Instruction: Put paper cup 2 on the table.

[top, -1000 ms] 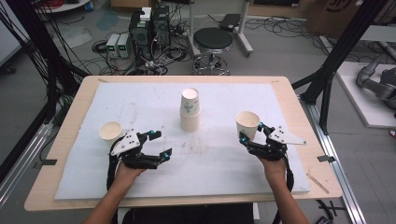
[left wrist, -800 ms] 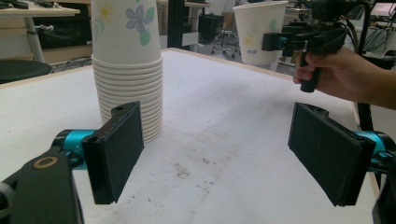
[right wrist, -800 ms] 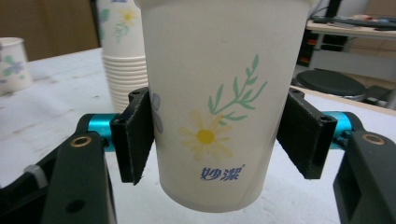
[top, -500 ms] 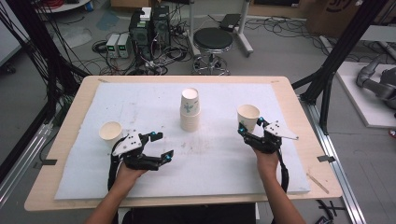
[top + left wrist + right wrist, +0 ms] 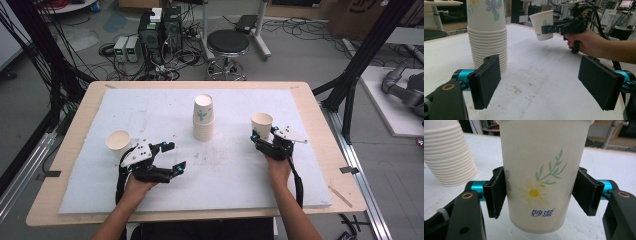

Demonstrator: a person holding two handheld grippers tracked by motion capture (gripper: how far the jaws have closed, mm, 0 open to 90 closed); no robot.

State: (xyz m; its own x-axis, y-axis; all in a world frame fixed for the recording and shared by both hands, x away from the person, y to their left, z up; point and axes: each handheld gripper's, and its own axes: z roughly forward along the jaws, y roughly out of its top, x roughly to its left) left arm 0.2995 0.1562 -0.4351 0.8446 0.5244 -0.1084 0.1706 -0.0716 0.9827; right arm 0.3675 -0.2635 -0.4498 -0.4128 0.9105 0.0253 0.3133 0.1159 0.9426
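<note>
right gripper (image 5: 264,136) clamped on a single paper cup (image 5: 261,124), carried clear of the table right of the stack.

the pads (image 5: 496,195) press the flower-printed cup at mid-wall from both sides, a hold that keeps it near upright with its mouth up; in the left gripper view it hangs above the white foam mat (image 5: 240,170), slightly tilted, base not touching. judged purpose: setting it down apart from the stack of paper cups (image 5: 203,120). left gripper (image 5: 172,156) rests low on the mat with jaws wide apart and nothing between them, aimed toward the stack, likely ready for the next cup. another single cup (image 5: 118,143) stands upright just beside it at the mat's left, well apart from the stack.
</note>
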